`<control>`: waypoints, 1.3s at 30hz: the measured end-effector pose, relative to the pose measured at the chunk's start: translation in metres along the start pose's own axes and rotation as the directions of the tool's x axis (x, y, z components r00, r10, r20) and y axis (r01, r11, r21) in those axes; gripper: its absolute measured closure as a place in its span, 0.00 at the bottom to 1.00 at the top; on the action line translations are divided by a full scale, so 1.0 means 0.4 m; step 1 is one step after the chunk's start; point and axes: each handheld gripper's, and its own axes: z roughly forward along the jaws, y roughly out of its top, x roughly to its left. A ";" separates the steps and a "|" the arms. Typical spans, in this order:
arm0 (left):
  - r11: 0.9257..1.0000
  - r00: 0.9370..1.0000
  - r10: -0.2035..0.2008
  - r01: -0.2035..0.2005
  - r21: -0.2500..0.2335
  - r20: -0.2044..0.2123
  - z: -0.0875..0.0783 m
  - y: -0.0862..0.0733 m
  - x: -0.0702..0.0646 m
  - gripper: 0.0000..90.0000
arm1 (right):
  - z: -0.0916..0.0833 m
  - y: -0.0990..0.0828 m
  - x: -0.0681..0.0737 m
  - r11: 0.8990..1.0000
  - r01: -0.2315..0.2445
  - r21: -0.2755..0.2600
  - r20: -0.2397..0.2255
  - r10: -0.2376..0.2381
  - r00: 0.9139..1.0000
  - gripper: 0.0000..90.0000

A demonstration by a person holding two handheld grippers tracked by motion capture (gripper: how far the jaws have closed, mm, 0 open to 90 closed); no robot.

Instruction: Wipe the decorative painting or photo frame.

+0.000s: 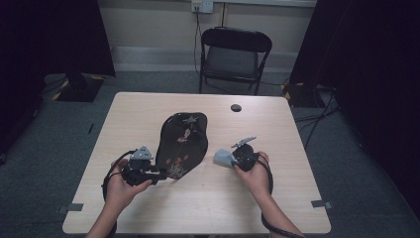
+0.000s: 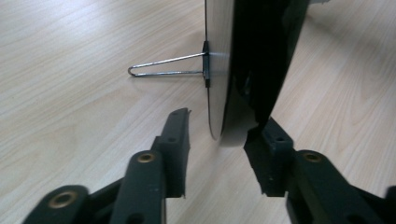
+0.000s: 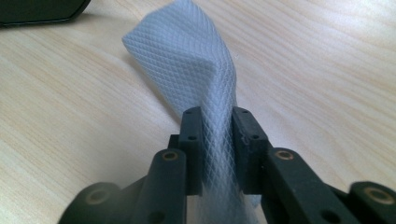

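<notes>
Left gripper (image 2: 217,135): jaws apart around the black plate (image 1: 181,144) edge.
Right gripper (image 3: 217,122): clamped on white cloth (image 3: 191,70).

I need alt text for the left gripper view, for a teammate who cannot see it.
The edge of a black plate stands between the open jaws of the left gripper; one jaw is clear of it, the other right beside it. A wire stand juts from the plate's back over the pale wooden table.

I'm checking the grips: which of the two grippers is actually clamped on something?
The right gripper: its jaws pinch the pale grey cloth. The left gripper stands open around the black tray's edge, one jaw clearly off it.
</notes>
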 end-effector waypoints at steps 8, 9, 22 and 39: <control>1.000 1.000 -0.020 0.020 -0.003 -0.008 -0.006 -0.012 0.009 0.47 | -0.010 -0.017 -0.023 0.998 -0.025 -0.063 -0.026 0.024 0.999 0.55; 1.000 1.000 -0.019 0.019 -0.006 -0.010 -0.008 -0.013 0.010 0.44 | -0.012 -0.019 -0.026 0.997 -0.024 -0.073 -0.030 0.021 0.999 0.52; 0.999 0.999 -0.043 0.044 0.028 -0.023 -0.028 -0.049 0.022 0.35 | -0.044 -0.058 -0.061 0.987 -0.009 -0.162 -0.059 -0.001 0.998 0.41; 0.995 0.996 -0.075 0.078 0.062 -0.051 -0.025 -0.097 0.050 0.32 | -0.079 -0.126 -0.105 0.979 -0.019 -0.205 -0.076 0.003 0.997 0.36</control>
